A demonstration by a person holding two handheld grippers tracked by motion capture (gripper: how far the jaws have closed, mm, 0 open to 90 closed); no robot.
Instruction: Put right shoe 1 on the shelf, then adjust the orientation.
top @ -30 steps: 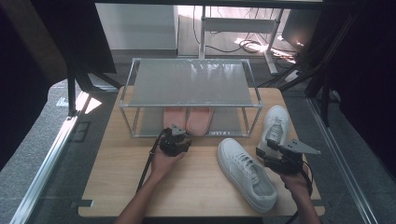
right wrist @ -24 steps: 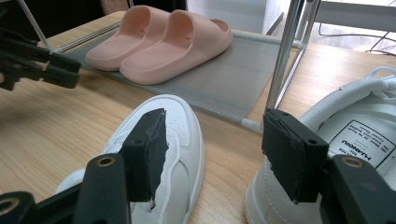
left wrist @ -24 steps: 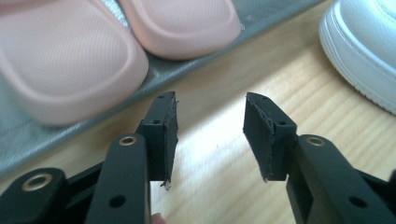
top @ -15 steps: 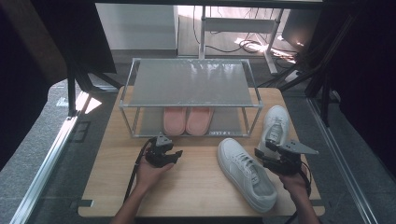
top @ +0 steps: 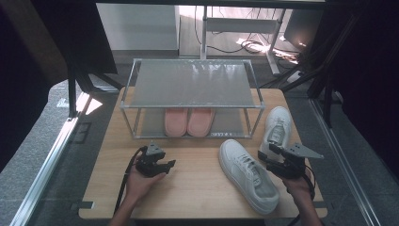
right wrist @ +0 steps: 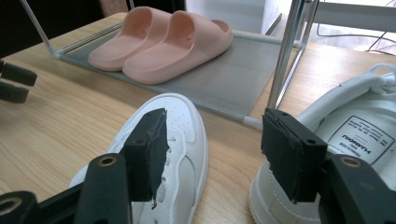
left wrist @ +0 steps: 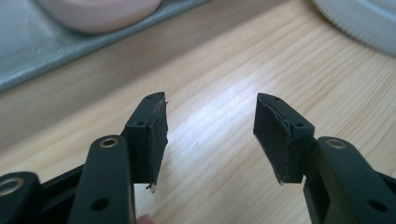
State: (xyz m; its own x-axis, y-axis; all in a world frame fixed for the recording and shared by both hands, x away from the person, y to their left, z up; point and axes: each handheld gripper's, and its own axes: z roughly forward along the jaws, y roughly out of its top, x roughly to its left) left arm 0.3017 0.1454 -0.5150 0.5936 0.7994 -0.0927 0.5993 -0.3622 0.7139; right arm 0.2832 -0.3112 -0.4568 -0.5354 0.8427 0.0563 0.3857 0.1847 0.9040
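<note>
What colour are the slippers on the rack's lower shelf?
Pale pink slippers; the right gripper view shows them best.

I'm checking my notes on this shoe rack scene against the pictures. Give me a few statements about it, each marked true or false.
1. The pink slippers sit on the rack's lower shelf. True.
2. The left gripper holds a slipper. False: its jaws stand open over bare wooden table, having just been opening, with nothing between them.
3. Both white sneakers lie on the table outside the rack. True.
4. The rack's top shelf carries a sneaker. False: it is bare.
5. The right gripper is clamped on a sneaker. False: its jaws stand open near the two sneakers, pads apart.
</note>
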